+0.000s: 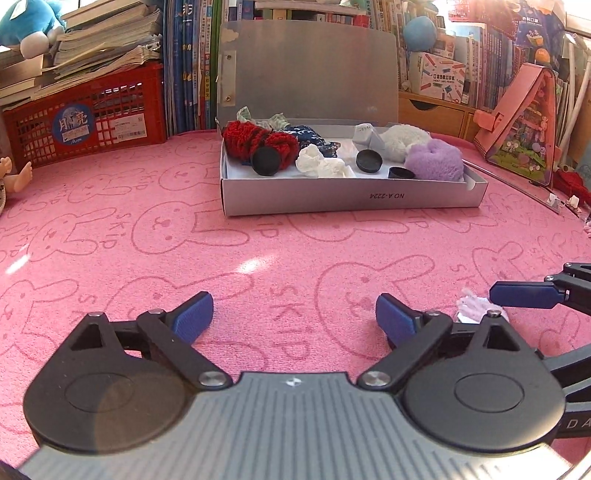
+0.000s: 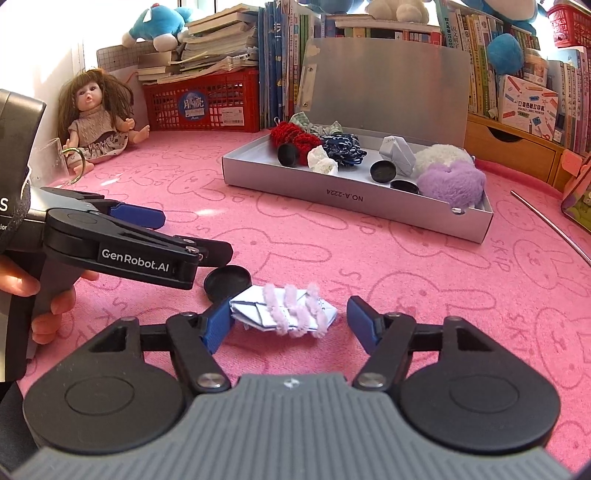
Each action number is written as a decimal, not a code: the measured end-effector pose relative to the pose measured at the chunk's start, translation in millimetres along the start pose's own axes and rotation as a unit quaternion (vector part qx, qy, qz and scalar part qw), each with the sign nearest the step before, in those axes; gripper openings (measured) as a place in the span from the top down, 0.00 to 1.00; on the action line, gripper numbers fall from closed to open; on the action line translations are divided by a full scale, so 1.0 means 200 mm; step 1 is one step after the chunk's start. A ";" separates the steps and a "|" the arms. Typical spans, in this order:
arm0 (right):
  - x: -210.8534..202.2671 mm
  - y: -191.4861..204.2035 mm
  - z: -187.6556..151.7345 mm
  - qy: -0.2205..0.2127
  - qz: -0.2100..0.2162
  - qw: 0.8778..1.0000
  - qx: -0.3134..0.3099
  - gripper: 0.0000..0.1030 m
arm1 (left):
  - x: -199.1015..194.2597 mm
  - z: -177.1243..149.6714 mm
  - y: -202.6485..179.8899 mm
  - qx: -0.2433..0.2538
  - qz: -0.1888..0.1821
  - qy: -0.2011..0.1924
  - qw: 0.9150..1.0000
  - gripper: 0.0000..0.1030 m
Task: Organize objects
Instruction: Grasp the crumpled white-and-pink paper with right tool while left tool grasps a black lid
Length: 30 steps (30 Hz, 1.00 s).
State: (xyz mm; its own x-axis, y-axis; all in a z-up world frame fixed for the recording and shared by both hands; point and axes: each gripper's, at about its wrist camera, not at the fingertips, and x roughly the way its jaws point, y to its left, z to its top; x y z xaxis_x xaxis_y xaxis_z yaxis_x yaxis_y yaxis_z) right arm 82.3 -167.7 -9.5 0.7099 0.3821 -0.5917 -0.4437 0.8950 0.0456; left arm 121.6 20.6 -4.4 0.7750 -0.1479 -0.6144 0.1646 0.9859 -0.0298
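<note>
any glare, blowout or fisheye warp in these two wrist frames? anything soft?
Left wrist: sun flare blows out the top right shelves; a bright glint sits on the pink mat; a brownish lens ghost tints the left gripper body. Right wrist: the window corner is overexposed; the box is sharp. Both: strong barrel bending at the edges.

The mat (image 2: 369,251) is pink, printed all over with darker pink rabbit outlines. The box (image 2: 332,192) is silver-grey, holding a red woolly bundle (image 2: 295,138), a lilac fluffy ball (image 2: 452,181) and black caps (image 2: 382,171). Behind it stands a red crate (image 2: 207,103). Both grippers carry blue pads (image 2: 216,326).
</note>
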 end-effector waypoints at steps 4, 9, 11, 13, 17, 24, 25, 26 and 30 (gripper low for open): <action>-0.03 -0.03 0.00 -0.010 0.011 0.999 0.029 0.42 | 0.01 0.00 -0.01 0.004 0.002 0.003 1.000 0.05; -0.07 -0.02 0.00 -0.035 -0.033 0.998 0.034 0.46 | 0.01 0.00 -0.01 0.005 0.003 0.003 1.000 0.05; -0.08 -0.01 -0.01 -0.043 -0.067 0.997 0.017 0.47 | 0.01 0.00 -0.01 0.005 0.004 0.003 1.000 0.04; -0.08 0.00 -0.01 -0.042 -0.090 0.995 0.006 0.45 | 0.01 0.00 -0.01 0.006 0.005 0.003 1.000 0.04; -0.08 -0.03 -0.02 -0.032 -0.101 0.994 0.006 0.39 | 0.01 0.00 -0.01 0.004 0.009 0.002 1.000 0.04; -0.08 -0.11 -0.03 -0.024 -0.152 0.988 0.022 0.33 | -0.06 -0.03 -0.01 0.000 -0.002 -0.002 1.000 0.04; -0.08 -0.13 -0.03 -0.022 -0.164 0.986 0.029 0.33 | -0.08 -0.04 -0.02 0.004 -0.004 -0.003 1.000 0.04; -0.09 -0.16 -0.03 -0.020 -0.177 0.983 0.038 0.33 | -0.09 -0.04 -0.03 0.007 -0.007 -0.004 1.000 0.04; -0.11 -0.22 -0.04 -0.023 -0.171 0.983 0.064 0.33 | -0.14 -0.05 -0.06 0.004 -0.027 -0.008 1.000 0.05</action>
State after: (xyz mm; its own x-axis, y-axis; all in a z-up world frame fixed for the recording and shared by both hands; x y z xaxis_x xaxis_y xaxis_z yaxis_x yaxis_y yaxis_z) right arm 82.3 -216.7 -4.4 0.8310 0.0622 -0.5528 -0.1057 0.9933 -0.0471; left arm 92.1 12.7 4.5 0.7741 -0.2021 -0.6000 0.2108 0.9759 -0.0568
